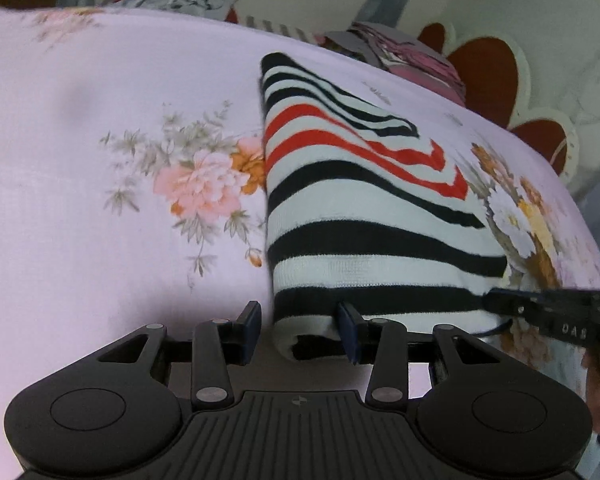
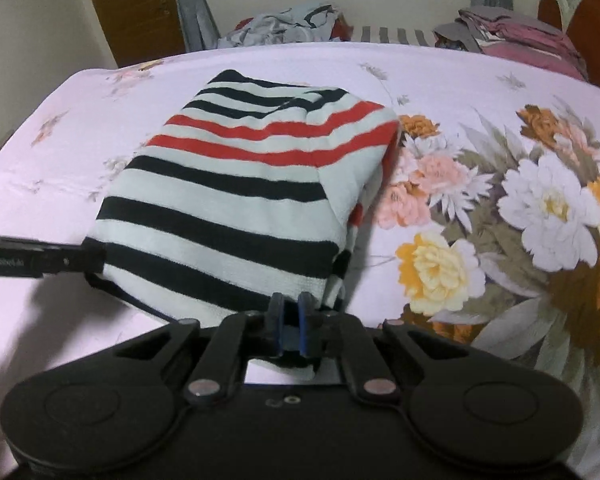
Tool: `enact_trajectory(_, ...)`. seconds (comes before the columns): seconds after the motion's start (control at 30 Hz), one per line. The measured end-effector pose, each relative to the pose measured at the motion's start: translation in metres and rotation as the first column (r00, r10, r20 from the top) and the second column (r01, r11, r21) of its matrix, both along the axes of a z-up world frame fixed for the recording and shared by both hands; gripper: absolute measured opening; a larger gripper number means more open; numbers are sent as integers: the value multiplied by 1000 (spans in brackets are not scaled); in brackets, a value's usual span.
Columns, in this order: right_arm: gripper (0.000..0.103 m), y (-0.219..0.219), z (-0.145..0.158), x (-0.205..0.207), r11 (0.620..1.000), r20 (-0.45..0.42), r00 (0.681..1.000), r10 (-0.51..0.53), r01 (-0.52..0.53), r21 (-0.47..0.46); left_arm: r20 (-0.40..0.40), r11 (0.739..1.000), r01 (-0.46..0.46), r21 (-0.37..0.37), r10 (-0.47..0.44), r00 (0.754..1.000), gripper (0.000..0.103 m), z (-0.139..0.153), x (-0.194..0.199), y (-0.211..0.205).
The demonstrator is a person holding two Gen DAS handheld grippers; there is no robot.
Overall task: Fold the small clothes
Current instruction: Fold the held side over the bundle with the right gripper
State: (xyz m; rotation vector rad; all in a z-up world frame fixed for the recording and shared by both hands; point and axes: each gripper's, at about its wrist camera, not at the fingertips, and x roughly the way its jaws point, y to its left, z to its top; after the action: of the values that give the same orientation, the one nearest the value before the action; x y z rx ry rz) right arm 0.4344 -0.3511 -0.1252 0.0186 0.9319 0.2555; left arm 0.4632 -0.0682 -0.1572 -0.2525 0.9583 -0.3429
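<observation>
The bed (image 2: 460,80) with its flowered sheet is seen widest from the right wrist, where a heap of clothes (image 2: 284,24) shows behind. The folded striped top (image 2: 228,208) lies on the bed, with black, white and red bands. The left tongs (image 1: 300,330) are held apart around its near corner. The right tongs (image 2: 290,322) are pinched together on its near edge.
</observation>
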Motion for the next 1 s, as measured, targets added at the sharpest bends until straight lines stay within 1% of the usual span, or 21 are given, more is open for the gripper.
enact_trajectory(0.07,5,-1,1,0,1000,-4,1000,3,-2,3,-3,1000,-8,-2,8,1000,42,2,-1,1)
enact_trajectory(0.13,8,-3,13,-1,1000,3,1000,0,0,21,25,1000,-7,15,7,1000,42,16,-5,4)
enact_trajectory(0.17,14,-6,22,-3,999,35,999,-9,7,41,61,999,-18,35,16,998,42,26,-7,7)
enact_trajectory(0.2,23,-10,33,-4,998,76,997,-21,17,56,96,998,-30,58,24,995,43,36,-7,9)
enact_trajectory(0.23,23,-12,40,-2,998,98,995,-30,24,61,115,997,-36,65,28,993,49,42,-4,11)
enact_trajectory(0.27,22,-15,45,3,997,114,993,-38,30,74,129,997,-42,58,34,991,67,48,3,12)
enact_trajectory(0.3,21,-16,49,10,996,122,991,-45,34,88,135,998,-50,49,43,990,74,50,11,12)
enact_trajectory(0.37,20,-13,49,24,996,129,991,-40,29,86,139,998,-44,54,36,990,74,50,30,6)
enact_trajectory(0.43,18,-8,42,38,997,118,993,-30,21,78,118,997,-36,62,28,993,74,45,46,-3)
enact_trajectory(0.47,18,-7,35,45,997,99,995,-30,23,72,97,998,-34,60,28,995,74,38,55,-7)
enact_trajectory(0.5,16,-6,29,50,998,82,996,-28,23,58,73,999,-21,41,18,997,74,32,60,-11)
enact_trajectory(0.57,9,-6,10,60,999,23,999,-39,39,4,28,999,-1,48,0,1000,74,23,68,-18)
enact_trajectory(0.6,8,-10,10,61,999,23,999,-42,41,24,37,999,0,54,-2,999,74,26,67,-20)
enact_trajectory(0.63,8,-13,15,62,998,30,998,-46,44,49,76,997,6,75,-11,997,74,34,66,-23)
enact_trajectory(0.67,11,-16,23,63,996,66,996,-53,48,72,120,996,9,89,-19,993,74,42,66,-25)
enact_trajectory(0.7,16,-18,30,66,996,100,993,-59,51,78,158,996,11,85,-24,987,74,49,68,-25)
enact_trajectory(0.73,16,-18,33,73,996,115,991,-66,58,72,183,997,16,71,-29,983,74,53,73,-26)
enact_trajectory(0.83,14,-16,38,108,995,136,987,-81,72,71,229,996,34,80,-51,972,74,64,100,-36)
enact_trajectory(0.9,13,-9,36,134,996,140,988,-73,65,60,225,994,58,91,-78,971,71,67,121,-48)
enact_trajectory(0.97,13,0,30,152,999,143,989,-49,46,27,195,988,70,136,-96,976,68,64,141,-62)
enact_trajectory(1.0,13,6,23,161,999,127,991,-43,44,-7,174,985,70,159,-97,980,66,58,151,-68)
